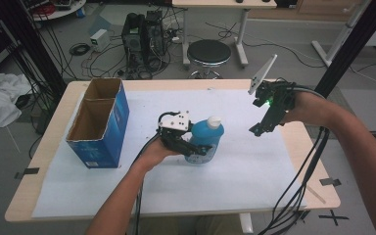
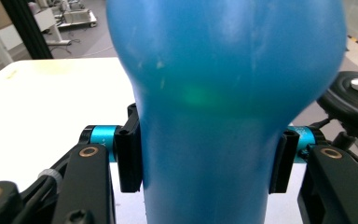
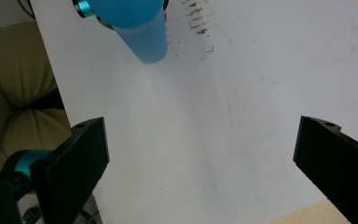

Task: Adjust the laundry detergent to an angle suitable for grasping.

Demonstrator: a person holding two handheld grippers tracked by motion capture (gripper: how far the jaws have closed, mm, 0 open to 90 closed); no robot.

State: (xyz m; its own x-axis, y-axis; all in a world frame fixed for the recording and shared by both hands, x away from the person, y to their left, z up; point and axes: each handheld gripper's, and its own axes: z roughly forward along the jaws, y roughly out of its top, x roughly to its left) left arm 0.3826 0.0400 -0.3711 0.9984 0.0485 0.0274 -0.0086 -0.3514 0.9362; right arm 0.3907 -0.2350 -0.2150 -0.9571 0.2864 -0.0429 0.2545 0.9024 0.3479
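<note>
My left tool [image 1: 196, 148] clamps the blue bottle [image 1: 206, 136] low on its slick waist — it could slip or tip — while my right tool [image 1: 260, 128] hangs wide, empty

Lab, computer tower [image 1: 144, 36], floor cables [image 1: 85, 54], stool [image 1: 209, 53]

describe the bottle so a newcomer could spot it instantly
On the white sheet covering the wooden table, look near the middle, right of the open blue cardboard box. The blue plastic bottle with a white cap sits there, clamped in the left gripper. It is the sheet's one rounded blue thing.
</note>
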